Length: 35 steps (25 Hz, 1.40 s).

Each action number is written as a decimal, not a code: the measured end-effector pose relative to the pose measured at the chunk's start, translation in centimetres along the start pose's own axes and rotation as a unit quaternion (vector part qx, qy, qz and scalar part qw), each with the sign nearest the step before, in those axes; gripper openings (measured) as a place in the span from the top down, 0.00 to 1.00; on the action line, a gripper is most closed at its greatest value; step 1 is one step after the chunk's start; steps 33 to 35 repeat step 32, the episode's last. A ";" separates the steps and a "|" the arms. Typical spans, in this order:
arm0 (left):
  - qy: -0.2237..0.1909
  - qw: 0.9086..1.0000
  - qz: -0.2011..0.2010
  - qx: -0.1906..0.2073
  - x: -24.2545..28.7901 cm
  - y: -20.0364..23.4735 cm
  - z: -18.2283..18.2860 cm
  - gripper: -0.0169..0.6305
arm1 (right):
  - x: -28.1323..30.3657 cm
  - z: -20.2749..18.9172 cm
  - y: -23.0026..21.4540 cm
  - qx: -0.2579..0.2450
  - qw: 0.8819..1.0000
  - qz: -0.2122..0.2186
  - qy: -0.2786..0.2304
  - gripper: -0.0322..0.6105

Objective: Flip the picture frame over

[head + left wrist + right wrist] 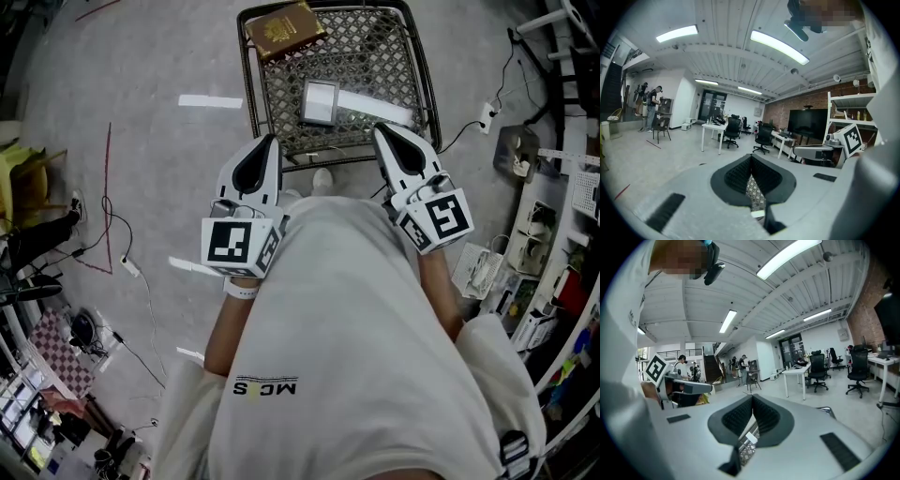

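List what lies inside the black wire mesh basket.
The black wire mesh basket holds a brown book in its far left corner, a white picture frame and a white strip beside it. The left hand-held gripper and right hand-held gripper cover parts of its near edge.

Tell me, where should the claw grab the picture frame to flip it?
Probably across its near and far edges, coming straight down from above. The picture frame lies flat on the mesh tray, so only its edges offer a pinch. A white strip lies by its right side, so those two edges look freer.
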<state>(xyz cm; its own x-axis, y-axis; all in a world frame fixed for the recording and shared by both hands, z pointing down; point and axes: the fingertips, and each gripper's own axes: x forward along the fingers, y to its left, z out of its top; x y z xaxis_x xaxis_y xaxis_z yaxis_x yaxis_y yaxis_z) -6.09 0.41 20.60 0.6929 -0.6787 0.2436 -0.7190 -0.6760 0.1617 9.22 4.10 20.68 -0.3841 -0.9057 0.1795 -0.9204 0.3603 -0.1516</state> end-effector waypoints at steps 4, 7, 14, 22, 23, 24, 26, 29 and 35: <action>0.001 1.000 -0.003 0.002 0.1 -0.5 0.0 0.94 | -0.1 -0.2 -0.3 0.003 1.000 0.000 0.001 0.92; 0.002 1.000 -0.001 0.003 0.0 -0.7 0.1 0.94 | -0.2 -0.4 -0.5 0.002 1.000 -0.002 0.004 0.92; 0.002 1.000 0.007 0.002 0.2 -0.9 0.2 0.94 | 0.1 -0.8 -1.0 0.012 1.000 0.003 0.012 0.92; 0.008 1.000 0.016 -0.003 0.3 -0.5 -0.2 0.94 | 1.0 -1.3 -1.3 0.017 1.000 0.015 0.017 0.92; 0.008 1.000 0.017 -0.003 0.4 -0.5 -0.3 0.94 | 1.1 -1.4 -1.4 0.017 1.000 0.015 0.019 0.92; 0.008 1.000 0.018 -0.004 0.5 -0.4 -0.3 0.94 | 1.2 -1.6 -1.5 0.018 1.000 0.016 0.020 0.92; 0.008 1.000 0.020 -0.003 0.5 -0.4 -0.3 0.94 | 1.3 -1.7 -1.6 0.020 0.999 0.016 0.021 0.92; 0.008 1.000 0.021 -0.002 0.5 -0.6 -0.2 0.94 | 1.2 -1.6 -1.7 0.022 0.999 0.015 0.020 0.92; 0.009 1.000 0.023 -0.002 0.5 -0.7 -0.2 0.94 | 1.1 -1.5 -1.8 0.021 0.999 0.018 0.019 0.92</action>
